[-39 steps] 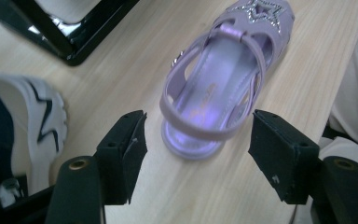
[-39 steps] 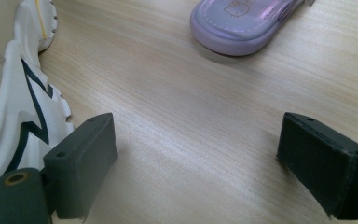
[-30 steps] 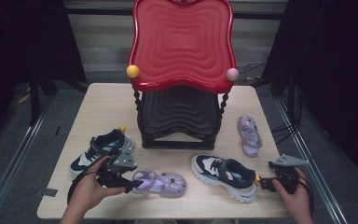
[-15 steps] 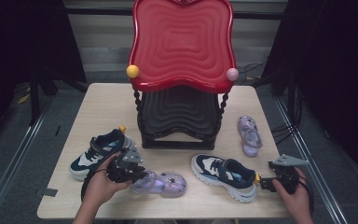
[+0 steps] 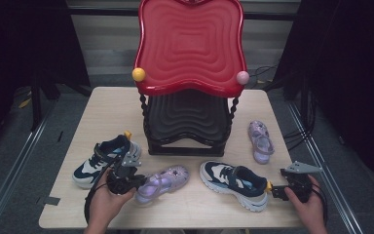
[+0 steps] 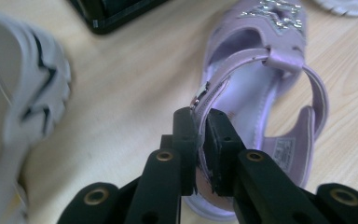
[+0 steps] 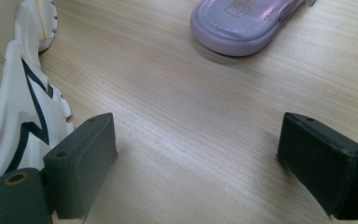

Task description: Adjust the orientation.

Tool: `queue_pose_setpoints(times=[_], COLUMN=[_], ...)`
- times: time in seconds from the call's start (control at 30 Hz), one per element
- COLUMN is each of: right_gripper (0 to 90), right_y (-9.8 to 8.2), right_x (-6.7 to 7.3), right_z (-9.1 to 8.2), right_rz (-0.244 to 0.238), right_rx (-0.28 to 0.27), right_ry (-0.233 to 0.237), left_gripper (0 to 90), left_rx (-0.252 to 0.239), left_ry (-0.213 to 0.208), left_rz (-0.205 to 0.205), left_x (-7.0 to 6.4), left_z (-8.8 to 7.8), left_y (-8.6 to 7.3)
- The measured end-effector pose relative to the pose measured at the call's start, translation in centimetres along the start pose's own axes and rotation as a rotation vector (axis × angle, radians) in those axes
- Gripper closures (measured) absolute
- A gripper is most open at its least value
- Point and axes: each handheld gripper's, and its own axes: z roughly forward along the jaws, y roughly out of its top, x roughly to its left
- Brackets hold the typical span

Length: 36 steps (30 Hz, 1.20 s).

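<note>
A lilac sandal (image 5: 168, 178) (image 6: 265, 93) with a glittery toe strap lies on the wooden table (image 5: 107, 107) at the front, left of centre. My left gripper (image 5: 137, 185) (image 6: 200, 135) is shut on the thin side wall near its heel; the jaws have just been closing onto that edge. My right gripper (image 5: 276, 191) (image 7: 196, 158) rests at the front right with its jaws wide open and nothing between them, right behind the heel of a navy and white sneaker (image 5: 233, 183) (image 7: 9, 107).
A tall red and black shoe rack (image 5: 190, 48) stands at the table's middle back. The matching sneaker (image 5: 102, 158) (image 6: 18, 93) lies just left of my left gripper. A second lilac sandal (image 5: 260, 141) (image 7: 242, 23) lies at the right, beyond the right gripper.
The left gripper slid right to the sandal's heel and its jaws closed on the side wall. The sandal has turned a little, toe toward the rack. The right hand stayed still.
</note>
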Motion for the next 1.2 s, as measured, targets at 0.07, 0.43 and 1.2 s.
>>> queue_pose_setpoints(times=[0.07,0.43,1.2], right_gripper=[10.9,10.9,10.9], right_y=[0.0,0.0,0.0], right_x=[0.0,0.0,0.0], right_z=[0.0,0.0,0.0], right_rz=[0.0,0.0,0.0], right_rx=[0.0,0.0,0.0], right_ry=[0.0,0.0,0.0], left_gripper=[81.6,60.5,69.7], left_rx=[0.0,-0.028,-0.166], left_ry=[-0.01,-0.052,-0.113], left_rz=[-0.021,0.109,0.144], left_x=[-0.3,-0.8,0.4], left_z=[-0.1,-0.5,2.0], left_y=[-0.2,0.2,-0.5])
